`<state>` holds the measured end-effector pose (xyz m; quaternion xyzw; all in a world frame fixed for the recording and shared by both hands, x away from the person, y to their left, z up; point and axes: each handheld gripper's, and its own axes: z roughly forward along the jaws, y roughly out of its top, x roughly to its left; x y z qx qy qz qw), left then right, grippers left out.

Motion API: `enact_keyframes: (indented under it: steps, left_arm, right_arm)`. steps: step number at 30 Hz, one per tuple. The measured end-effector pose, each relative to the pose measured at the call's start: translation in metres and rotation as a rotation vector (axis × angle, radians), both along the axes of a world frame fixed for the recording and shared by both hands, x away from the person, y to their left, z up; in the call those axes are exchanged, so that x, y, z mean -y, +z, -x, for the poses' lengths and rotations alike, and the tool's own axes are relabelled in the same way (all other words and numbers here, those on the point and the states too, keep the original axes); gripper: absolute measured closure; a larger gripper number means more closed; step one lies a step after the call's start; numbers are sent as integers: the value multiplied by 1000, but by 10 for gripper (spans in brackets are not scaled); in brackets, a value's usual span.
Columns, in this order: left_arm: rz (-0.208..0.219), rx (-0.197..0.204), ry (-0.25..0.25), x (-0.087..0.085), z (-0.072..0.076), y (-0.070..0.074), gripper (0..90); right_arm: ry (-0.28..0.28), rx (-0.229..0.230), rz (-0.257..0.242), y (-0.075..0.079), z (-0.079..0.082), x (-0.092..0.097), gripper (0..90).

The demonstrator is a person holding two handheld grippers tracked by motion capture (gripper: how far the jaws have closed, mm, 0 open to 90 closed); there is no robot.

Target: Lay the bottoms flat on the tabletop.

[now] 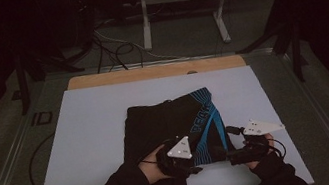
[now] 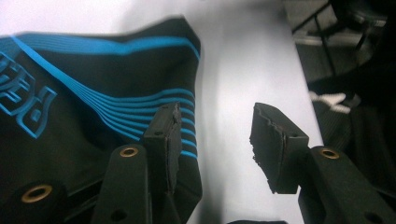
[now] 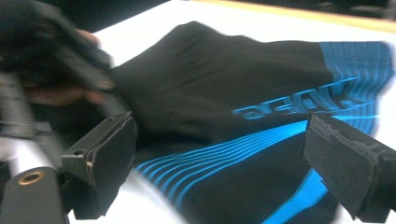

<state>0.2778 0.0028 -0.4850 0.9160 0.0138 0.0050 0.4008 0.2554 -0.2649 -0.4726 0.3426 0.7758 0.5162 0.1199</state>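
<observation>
Nearest the lens, low in the left gripper view: left gripper (image 2: 215, 140) with jaws apart, one pad over the hem, not yet pinching. Low in the right gripper view: right gripper (image 3: 233, 163), jaws wide, holding nothing. Middle of the high view, on the board (image 1: 83, 136): folded shorts (image 1: 167, 122). Probably light, soft, limp, a bit slippery; best pinched at the near hem, through all layers.

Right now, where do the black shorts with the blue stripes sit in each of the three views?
High view: the shorts lie mid-table on the white board, just ahead of both grippers.
Left gripper view: they cover the left half, hem corner by the left jaw.
Right gripper view: they spread across the middle, between the jaws.
Shared landmark: the blue lettering.
</observation>
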Motion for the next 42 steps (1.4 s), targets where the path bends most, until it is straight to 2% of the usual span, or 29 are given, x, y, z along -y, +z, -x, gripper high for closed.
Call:
enact_keyframes:
  steps: [1, 3, 6, 7, 9, 11, 12, 13, 16, 18, 19, 21, 22, 23, 24, 26, 27, 28, 29, 30, 31, 32, 33, 35, 36, 37, 39, 40, 42]
  left_arm:
    - [-26, 23, 3, 2, 0, -3, 531]
    - [-34, 20, 1, 3, 0, -6, 530]
    - [-85, 62, 30, 8, -4, -17, 530]
    - [-107, 83, 38, 10, -5, -20, 530]
    - [-122, 98, 37, 11, -5, -22, 530]
    - [-135, 108, 44, 16, -6, -26, 538]
    - [-135, 108, 44, 16, -6, -26, 575]
    - [-132, 129, 61, 16, -7, -25, 646]
    - [-84, 83, 88, 13, -12, -16, 847]
    - [-71, 71, 94, 12, -14, -13, 863]
    - [-54, 49, 101, 10, -15, -5, 867]
    - [-48, 43, 103, 8, -16, -1, 867]
    - [-23, 19, 96, 6, -16, 7, 868]
    - [-11, 15, 91, 6, -15, 12, 867]
    - [-3, 12, 82, 5, -14, 15, 866]
    - [2, -27, 48, 4, -12, 23, 864]
    - [2, -27, 48, 4, -12, 23, 859]
    - [8, -51, 25, 2, -10, 29, 858]
    - [6, -55, 15, 1, -9, 31, 848]
    - [4, -39, 18, 1, -7, 33, 819]
    - [-1, -15, 43, 0, -4, 33, 746]
    - [-1, -15, 43, 0, -4, 33, 604]
    - [-2, -1, 96, -3, -1, 34, 528]
    - [17, -8, 108, -10, 5, 32, 448]
    - [17, -8, 108, -10, 5, 32, 447]
    - [-2, 15, 99, -13, 16, 27, 447]
    - [-8, 27, 89, -15, 22, 24, 455]
    - [-29, 27, 80, -19, 31, 17, 497]
    - [-54, 39, 77, -24, 37, 9, 498]
  right_arm:
    - [2, 0, 11, -1, 2, 1, 103]
    - [16, -1, 15, -2, 3, 2, 104]
    - [55, -37, 35, -9, 6, 6, 167]
    - [55, -50, 49, -11, 7, 5, 181]
    - [88, -61, 77, -15, 8, 2, 231]
    - [108, -51, 120, -18, 9, -2, 267]
    - [125, -57, 133, -19, 9, -4, 297]
    - [129, -59, 145, -21, 9, -6, 326]
    - [151, -55, 201, -26, 11, -13, 384]
    - [155, -51, 212, -27, 11, -14, 400]
    - [157, -40, 238, -27, 12, -18, 438]
    - [155, -30, 244, -28, 12, -19, 440]
    - [130, -29, 264, -28, 11, -20, 482]
    - [121, -23, 274, -28, 11, -20, 486]
    - [117, -15, 267, -27, 11, -20, 486]
    - [110, -3, 248, -24, 11, -17, 487]
    - [110, -3, 248, -24, 11, -17, 487]
    - [109, 14, 195, -20, 13, -13, 483]
    - [99, 23, 185, -17, 14, -11, 483]
    - [83, 33, 181, -15, 14, -10, 497]
    - [73, 45, 184, -14, 14, -9, 536]
    - [47, 53, 193, -13, 14, -8, 541]
    - [36, 51, 190, -13, 14, -6, 554]
    - [-2, 48, 188, -11, 12, -2, 596]
    - [-2, 48, 188, -11, 12, -2, 596]
    - [-7, 47, 174, -10, 12, 2, 612]
    - [-10, 45, 174, -9, 13, 3, 639]
    - [1, 37, 171, -7, 15, 6, 636]
    - [23, 19, 165, -7, 18, 9, 640]
